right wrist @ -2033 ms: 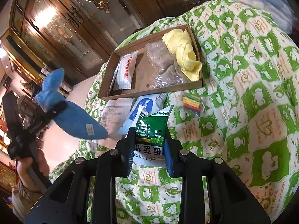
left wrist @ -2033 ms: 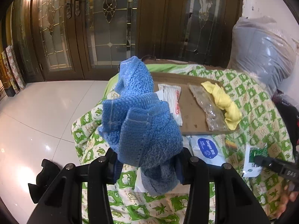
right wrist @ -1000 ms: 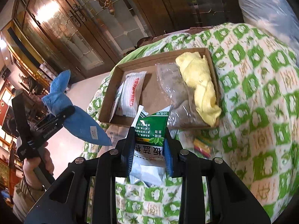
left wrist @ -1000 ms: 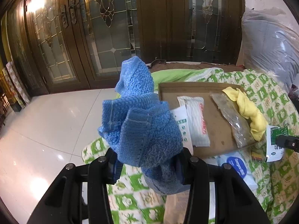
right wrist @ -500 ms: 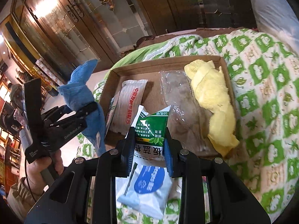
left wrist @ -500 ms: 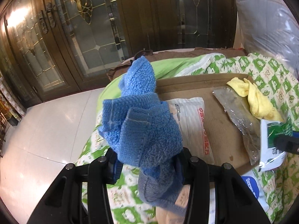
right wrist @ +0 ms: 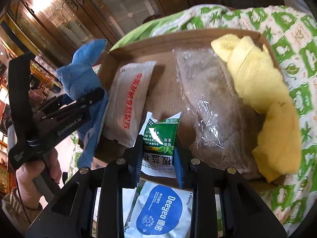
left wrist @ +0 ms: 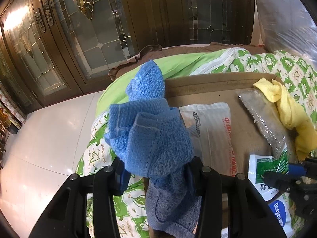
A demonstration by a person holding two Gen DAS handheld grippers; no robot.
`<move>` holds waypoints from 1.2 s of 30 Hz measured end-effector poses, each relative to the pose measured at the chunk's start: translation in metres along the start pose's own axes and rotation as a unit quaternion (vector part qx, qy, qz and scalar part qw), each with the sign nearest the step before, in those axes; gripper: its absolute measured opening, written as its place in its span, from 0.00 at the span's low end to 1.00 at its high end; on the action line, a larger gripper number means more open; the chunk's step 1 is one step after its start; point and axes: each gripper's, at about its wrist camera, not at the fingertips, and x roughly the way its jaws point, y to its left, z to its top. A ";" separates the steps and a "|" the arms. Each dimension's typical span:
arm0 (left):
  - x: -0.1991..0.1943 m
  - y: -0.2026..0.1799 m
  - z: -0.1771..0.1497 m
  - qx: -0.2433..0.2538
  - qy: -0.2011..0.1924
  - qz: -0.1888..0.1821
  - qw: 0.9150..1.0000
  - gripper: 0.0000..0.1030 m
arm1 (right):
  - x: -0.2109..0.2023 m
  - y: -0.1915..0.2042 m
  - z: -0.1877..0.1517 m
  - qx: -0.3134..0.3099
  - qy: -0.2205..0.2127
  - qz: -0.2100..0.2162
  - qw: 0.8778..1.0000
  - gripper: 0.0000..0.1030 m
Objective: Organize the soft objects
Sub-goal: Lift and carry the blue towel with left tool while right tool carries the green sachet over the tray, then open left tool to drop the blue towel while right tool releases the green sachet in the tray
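Observation:
My left gripper (left wrist: pixel 156 173) is shut on a bunched blue towel (left wrist: pixel 150 130), held at the left edge of a shallow cardboard tray (left wrist: pixel 214 87). From the right wrist view the same blue towel (right wrist: pixel 83 79) hangs beside the tray's left wall (right wrist: pixel 105 65). My right gripper (right wrist: pixel 158 154) is shut on a green and white packet (right wrist: pixel 160 136), held over the tray's near side. Inside the tray lie a white pouch with red print (right wrist: pixel 128 101), a clear plastic bag (right wrist: pixel 210 103) and a yellow cloth (right wrist: pixel 263 99).
The tray rests on a green and white patterned quilt (right wrist: pixel 297 39). A white pack with a blue label (right wrist: pixel 158 212) lies on the quilt below my right gripper. A person's hand (right wrist: pixel 25 180) grips the left tool. Wooden glass-door cabinets (left wrist: pixel 99 29) and pale floor tiles (left wrist: pixel 39 138) lie beyond.
Both grippers have come down and closer to the tray. The blue towel now sits at its left edge and the green packet hangs over its near side.

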 end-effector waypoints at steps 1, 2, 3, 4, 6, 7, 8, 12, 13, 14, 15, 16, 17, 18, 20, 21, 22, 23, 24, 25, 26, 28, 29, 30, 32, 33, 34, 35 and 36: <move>0.002 0.000 0.001 0.000 0.001 0.000 1.000 0.44 | 0.002 0.000 -0.001 -0.001 0.001 0.001 1.000 0.26; 0.003 0.001 0.001 -0.001 0.001 -0.001 1.000 0.44 | 0.005 -0.001 -0.002 -0.003 0.003 0.001 1.000 0.26; 0.004 0.002 0.001 -0.002 0.000 -0.001 1.000 0.44 | 0.007 -0.001 -0.002 -0.005 0.004 0.002 1.000 0.26; 0.004 0.002 0.001 -0.003 0.000 -0.002 1.000 0.44 | 0.009 -0.001 -0.003 -0.005 0.005 0.003 1.000 0.26; 0.006 0.001 0.003 -0.003 0.000 -0.002 1.000 0.46 | 0.013 -0.002 -0.004 -0.006 0.008 0.006 1.000 0.26; 0.006 0.002 0.003 -0.003 0.000 -0.002 1.000 0.46 | 0.014 -0.003 -0.003 -0.005 0.008 0.005 1.000 0.27; 0.007 0.000 0.003 -0.004 0.000 -0.001 1.000 0.46 | 0.016 -0.002 -0.003 -0.005 0.008 0.005 1.000 0.27; 0.006 0.002 0.003 -0.008 -0.004 0.006 1.000 0.49 | 0.018 -0.001 -0.002 -0.004 0.009 0.006 1.000 0.27; 0.007 0.001 0.003 -0.009 -0.004 0.006 1.000 0.49 | 0.019 0.000 0.000 -0.005 0.008 0.005 1.000 0.28; 0.007 0.001 0.003 -0.009 -0.004 0.007 1.000 0.49 | 0.019 0.001 0.000 -0.005 0.009 0.005 1.000 0.28; 0.008 -0.001 0.003 -0.008 -0.003 0.010 1.000 0.50 | 0.019 0.001 0.000 -0.006 0.009 0.003 1.000 0.28; 0.008 -0.002 0.003 -0.006 -0.003 0.012 1.000 0.50 | 0.019 0.001 0.001 -0.007 0.008 0.002 1.000 0.28; 0.008 -0.002 0.003 -0.005 -0.003 0.014 1.000 0.51 | 0.020 0.002 0.001 -0.007 0.008 0.002 1.000 0.28; 0.008 -0.004 0.002 -0.003 -0.003 0.017 1.000 0.53 | 0.019 0.003 0.001 -0.007 0.007 0.000 1.000 0.29; 0.007 -0.005 0.002 -0.001 -0.002 0.023 1.000 0.59 | 0.017 0.006 0.000 -0.006 0.006 0.000 1.000 0.30; 0.006 -0.006 0.001 -0.002 -0.004 0.025 1.000 0.64 | 0.016 0.007 0.000 -0.005 0.005 -0.001 1.000 0.33; 0.005 -0.007 0.001 -0.004 -0.006 0.028 1.000 0.67 | 0.015 0.007 0.000 -0.004 0.002 -0.001 1.000 0.42; 0.003 -0.006 0.001 -0.006 -0.010 0.030 0.999 0.69 | 0.013 0.007 0.000 -0.004 -0.001 -0.001 1.000 0.47; 0.001 -0.005 0.001 -0.009 -0.013 0.033 0.999 0.69 | 0.009 0.007 0.000 -0.003 -0.005 0.001 1.000 0.51; -0.001 -0.004 0.001 -0.013 -0.015 0.033 0.999 0.69 | 0.006 0.009 0.000 -0.002 -0.009 0.004 1.000 0.51; -0.003 -0.004 0.001 -0.016 -0.016 0.032 0.999 0.69 | 0.004 0.010 0.001 -0.002 -0.012 0.003 1.000 0.51; -0.005 -0.003 0.000 -0.017 -0.015 0.032 0.999 0.70 | -0.001 0.012 0.001 -0.004 -0.018 0.003 1.000 0.51; -0.006 -0.003 -0.001 -0.015 -0.015 0.034 0.999 0.70 | -0.003 0.012 0.001 -0.004 -0.020 0.004 1.000 0.51; -0.009 -0.004 -0.001 -0.012 -0.017 0.037 0.999 0.70 | -0.006 0.013 0.000 -0.005 -0.022 0.003 1.000 0.51; -0.015 -0.005 -0.004 -0.010 -0.021 0.040 0.999 0.70 | -0.014 0.015 -0.002 -0.004 -0.027 0.004 1.000 0.51; -0.019 -0.005 -0.006 -0.012 -0.023 0.039 0.999 0.70 | -0.018 0.015 -0.003 -0.002 -0.030 0.005 1.000 0.52; -0.023 -0.005 -0.008 -0.015 -0.026 0.039 0.999 0.70 | -0.021 0.013 -0.005 -0.001 -0.033 0.005 0.999 0.53; -0.028 -0.004 -0.011 -0.019 -0.029 0.038 0.999 0.70 | -0.025 0.012 -0.006 0.001 -0.036 0.006 0.999 0.54; -0.032 -0.002 -0.014 -0.025 -0.031 0.037 0.999 0.70 | -0.030 0.011 -0.009 0.003 -0.039 0.008 0.999 0.57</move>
